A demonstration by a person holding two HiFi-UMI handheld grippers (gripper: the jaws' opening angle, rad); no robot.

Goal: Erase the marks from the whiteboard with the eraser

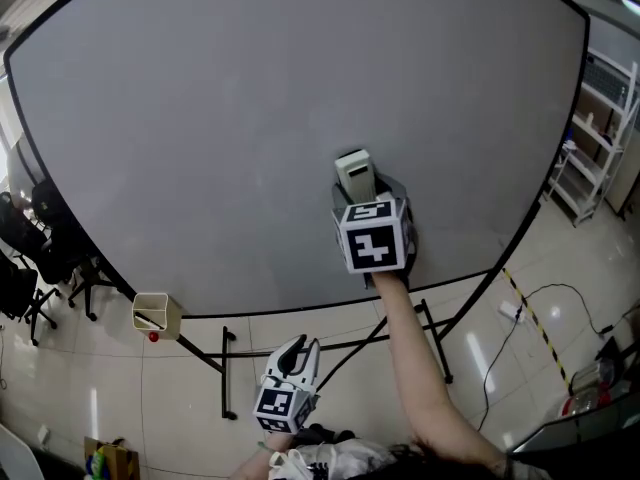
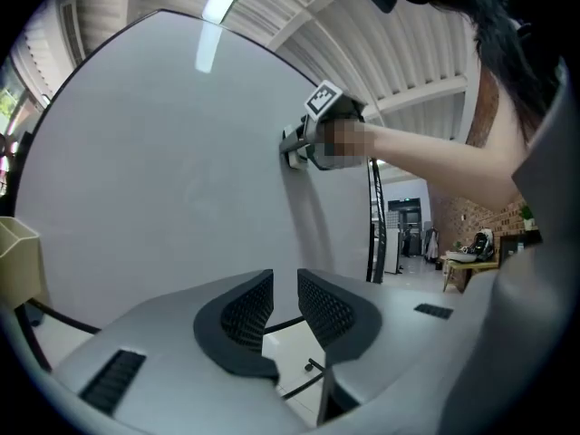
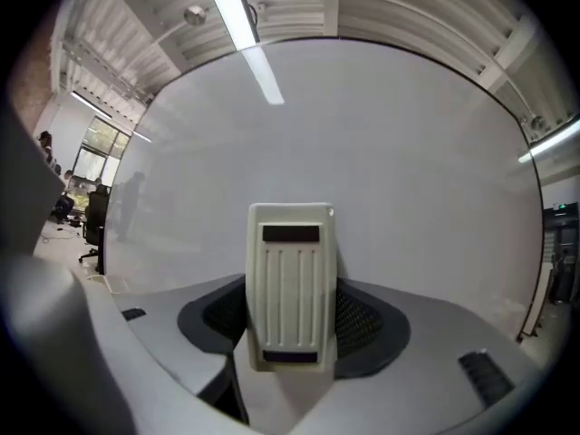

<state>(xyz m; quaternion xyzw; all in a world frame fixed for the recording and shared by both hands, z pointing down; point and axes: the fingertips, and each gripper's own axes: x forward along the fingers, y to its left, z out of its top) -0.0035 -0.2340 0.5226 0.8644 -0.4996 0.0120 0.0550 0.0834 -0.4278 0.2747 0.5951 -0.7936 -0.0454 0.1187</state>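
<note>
The large whiteboard (image 1: pixel 250 118) fills the head view; no marks show on it in any view. My right gripper (image 1: pixel 358 190) is shut on the cream ribbed eraser (image 1: pixel 354 175) and holds it flat against the board's lower middle. In the right gripper view the eraser (image 3: pixel 290 284) stands upright between the jaws with the whiteboard (image 3: pixel 362 143) right behind it. My left gripper (image 1: pixel 299 351) hangs low, below the board's bottom edge, its jaws a narrow gap apart with nothing between them. From the left gripper view the right gripper (image 2: pixel 313 139) shows pressed to the whiteboard (image 2: pixel 163 179).
A small beige box (image 1: pixel 156 314) hangs at the board's lower left edge. The board's black stand legs (image 1: pixel 330 346) cross the tiled floor below. Office chairs (image 1: pixel 30 258) stand at the left, white shelves (image 1: pixel 600 138) at the right, cables (image 1: pixel 540 298) on the floor.
</note>
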